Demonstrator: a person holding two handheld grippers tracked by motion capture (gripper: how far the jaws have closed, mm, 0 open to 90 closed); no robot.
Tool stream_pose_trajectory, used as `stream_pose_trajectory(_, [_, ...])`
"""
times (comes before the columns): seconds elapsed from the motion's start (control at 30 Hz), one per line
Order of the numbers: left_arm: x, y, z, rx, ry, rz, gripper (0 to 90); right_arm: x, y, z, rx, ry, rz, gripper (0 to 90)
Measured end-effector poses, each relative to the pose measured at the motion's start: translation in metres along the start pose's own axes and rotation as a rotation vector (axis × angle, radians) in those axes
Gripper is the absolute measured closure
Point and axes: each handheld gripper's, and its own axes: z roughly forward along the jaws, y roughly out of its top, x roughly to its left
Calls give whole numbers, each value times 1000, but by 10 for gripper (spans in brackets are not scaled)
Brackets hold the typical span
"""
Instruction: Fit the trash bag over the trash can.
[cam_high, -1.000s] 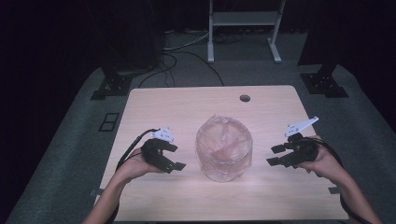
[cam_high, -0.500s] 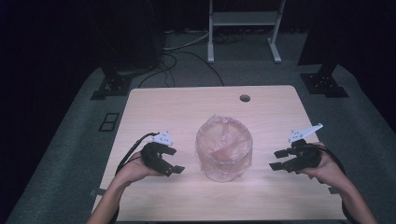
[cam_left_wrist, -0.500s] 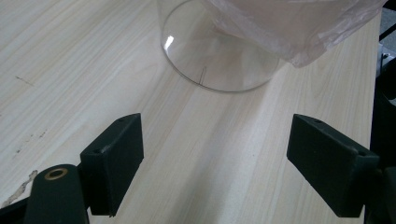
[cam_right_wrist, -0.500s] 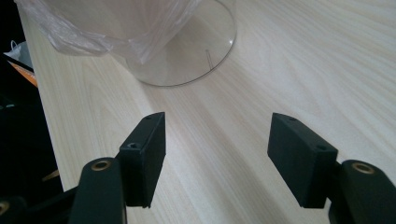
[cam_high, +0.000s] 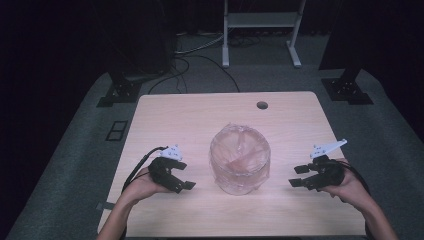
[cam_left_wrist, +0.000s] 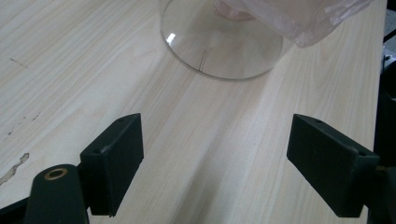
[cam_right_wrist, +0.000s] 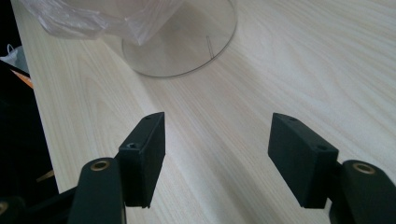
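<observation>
A clear round container (cam_high: 240, 160) lined with a thin plastic bag stands in the middle of the wooden table (cam_high: 200, 115). Its clear base (cam_left_wrist: 222, 49) appears ahead of the left gripper's jaws, with the bag's edge (cam_left_wrist: 299, 18) hanging over it. The same base (cam_right_wrist: 180, 44) and bag (cam_right_wrist: 93, 16) appear in the right gripper view. My left gripper (cam_high: 184, 181) rests low at the container's left, open, nothing between its jaws. My right gripper (cam_high: 298, 176) sits at the container's right, open and empty, pointing toward it. Both are a short way from the container.
A small round hole (cam_high: 261, 105) sits near the table's far edge. Beyond the table are a white metal stand (cam_high: 260, 30), black stand feet (cam_high: 120, 92) and cables on grey carpet. Bare tabletop lies behind and in front of the container.
My right gripper has come down a little and drawn toward the table's near edge. The left gripper and the container have stayed put.
</observation>
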Motion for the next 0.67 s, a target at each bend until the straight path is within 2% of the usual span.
stream_pose_trajectory(0.1, [-1,-1,0,-9,1,-2,165,1,-4,0,1,-3,5,359])
stream_pose_trajectory(0.37, [-3,-7,0,4,-1,-4,145,2,-16,-2,2,-13,20,359])
stream_pose_trajectory(0.5, [-2,-11,0,-3,-6,-23,145,2,-22,-3,-6,-12,35,348])
stream_pose_trajectory(0.67, [-2,-12,1,-14,-13,-26,145,3,-26,-4,-5,-18,40,329])
